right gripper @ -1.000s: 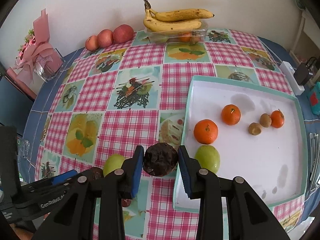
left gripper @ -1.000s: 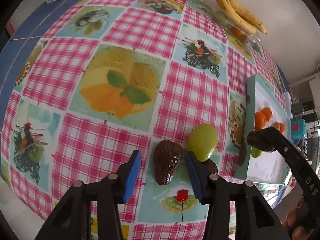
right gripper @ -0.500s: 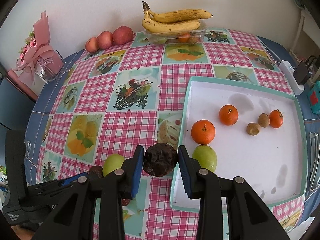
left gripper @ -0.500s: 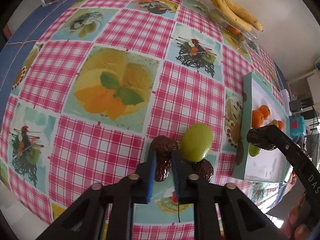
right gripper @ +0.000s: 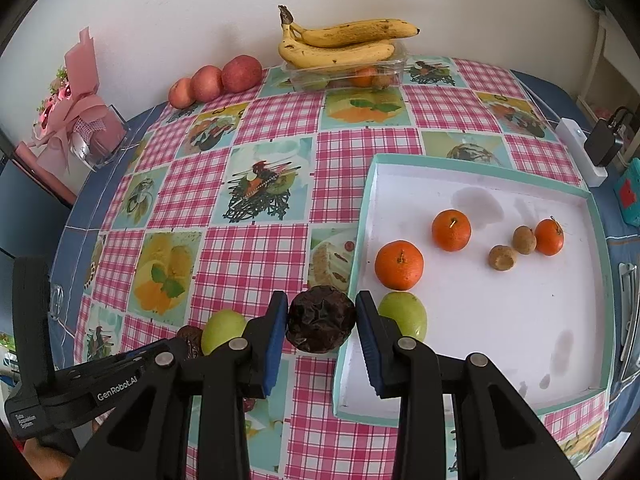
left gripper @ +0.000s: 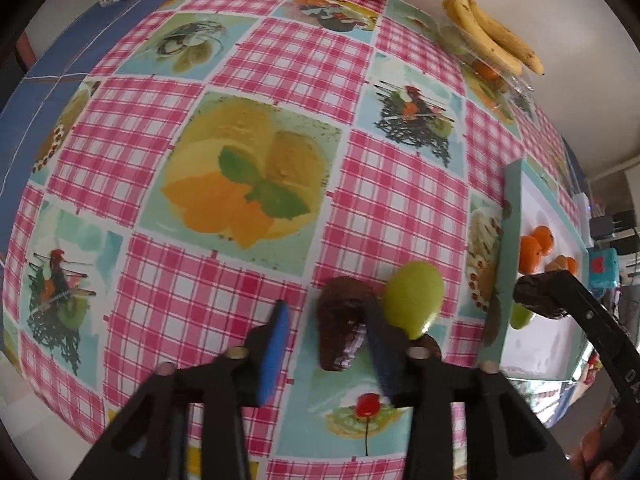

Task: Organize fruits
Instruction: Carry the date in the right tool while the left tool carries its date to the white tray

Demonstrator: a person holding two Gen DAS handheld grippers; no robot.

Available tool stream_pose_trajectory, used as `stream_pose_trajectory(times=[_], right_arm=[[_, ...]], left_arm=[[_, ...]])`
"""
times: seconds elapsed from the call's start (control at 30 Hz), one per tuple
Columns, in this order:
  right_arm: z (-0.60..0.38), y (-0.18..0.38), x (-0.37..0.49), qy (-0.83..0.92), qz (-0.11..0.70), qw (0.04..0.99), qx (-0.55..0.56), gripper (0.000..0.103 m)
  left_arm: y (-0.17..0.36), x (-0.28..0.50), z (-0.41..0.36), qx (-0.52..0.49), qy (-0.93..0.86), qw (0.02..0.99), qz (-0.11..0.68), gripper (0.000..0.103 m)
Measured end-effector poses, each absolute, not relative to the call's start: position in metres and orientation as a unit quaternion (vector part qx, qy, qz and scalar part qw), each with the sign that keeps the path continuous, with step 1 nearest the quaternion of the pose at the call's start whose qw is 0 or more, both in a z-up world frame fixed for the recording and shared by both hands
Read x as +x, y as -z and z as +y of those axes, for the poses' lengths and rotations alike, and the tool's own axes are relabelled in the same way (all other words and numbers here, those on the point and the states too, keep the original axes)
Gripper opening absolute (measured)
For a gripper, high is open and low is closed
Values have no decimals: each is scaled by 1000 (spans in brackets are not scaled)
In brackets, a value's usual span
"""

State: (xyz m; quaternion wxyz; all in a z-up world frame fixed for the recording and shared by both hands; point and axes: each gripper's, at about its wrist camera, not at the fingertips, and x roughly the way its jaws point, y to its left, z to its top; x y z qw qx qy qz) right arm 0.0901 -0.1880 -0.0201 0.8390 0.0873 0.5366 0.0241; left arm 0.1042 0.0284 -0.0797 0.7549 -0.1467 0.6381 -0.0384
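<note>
Right gripper [right gripper: 321,330]: fingers closed on a dark wrinkled fruit [right gripper: 321,319], held at lower centre of the right wrist view, just beside the near left rim of the tray [right gripper: 472,162].

Left gripper [left gripper: 326,338]: fingers open. A second dark fruit [left gripper: 340,322] lies on the table [left gripper: 256,60] between them, against the right finger and apart from the left one. A green fruit [left gripper: 414,304] sits just right of it, at lower right of centre in the left wrist view.

Tray contents, right half of the right wrist view: 3 oranges [right gripper: 399,265], 2 small brown fruits [right gripper: 501,257] and 1 green fruit [right gripper: 403,315] at its near left corner.

Top of the same view: 2 bananas [right gripper: 340,46] on a clear box, 3 red apples [right gripper: 216,80] to their left.
</note>
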Motion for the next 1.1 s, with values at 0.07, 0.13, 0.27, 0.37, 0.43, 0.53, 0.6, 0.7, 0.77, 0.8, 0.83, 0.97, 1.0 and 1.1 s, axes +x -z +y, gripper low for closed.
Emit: stream_pose_trajectory(times=[0.07, 0.13, 0.27, 0.37, 0.43, 0.53, 0.6, 0.7, 0.77, 0.8, 0.83, 0.97, 1.0, 1.1], right_arm=[[-188, 20, 90, -23, 536, 839, 88, 36], [-188, 20, 90, -24, 536, 839, 88, 36], [-191, 21, 90, -24, 537, 839, 88, 36], [-190, 22, 91, -21, 537, 839, 90, 36], [-190, 22, 91, -21, 537, 839, 90, 36], [-191, 21, 91, -21, 536, 839, 91, 36], [-193, 20, 91, -17, 533, 841, 94, 36], [-199, 15, 90, -13, 522, 846, 106, 36], [-206, 12, 89, -8, 515, 850, 112, 36], [-212, 11, 88, -2, 513, 851, 116, 36], [-218, 10, 88, 3, 511, 851, 119, 36], [-253, 13, 83, 47, 508, 848, 143, 36], [-263, 15, 81, 60, 508, 846, 150, 36], [-293, 19, 73, 94, 505, 841, 171, 36]], left_arm=[[83, 105, 29, -162, 49, 750, 640, 48], [86, 105, 26, -166, 55, 743, 645, 48], [90, 105, 25, -178, 60, 738, 648, 35], [90, 105, 23, -179, 64, 737, 649, 33], [87, 105, 26, -182, 58, 742, 643, 33], [77, 105, 32, -191, 50, 757, 623, 33], [67, 105, 33, -202, 60, 768, 605, 33], [54, 105, 24, -208, 80, 779, 586, 33], [44, 104, 13, -202, 97, 789, 573, 33], [40, 103, 6, -198, 105, 792, 568, 33], [37, 103, -1, -194, 112, 795, 564, 33], [30, 100, -41, -173, 159, 794, 561, 33], [28, 97, -48, -170, 171, 792, 561, 33], [25, 92, -80, -143, 202, 788, 564, 33]])
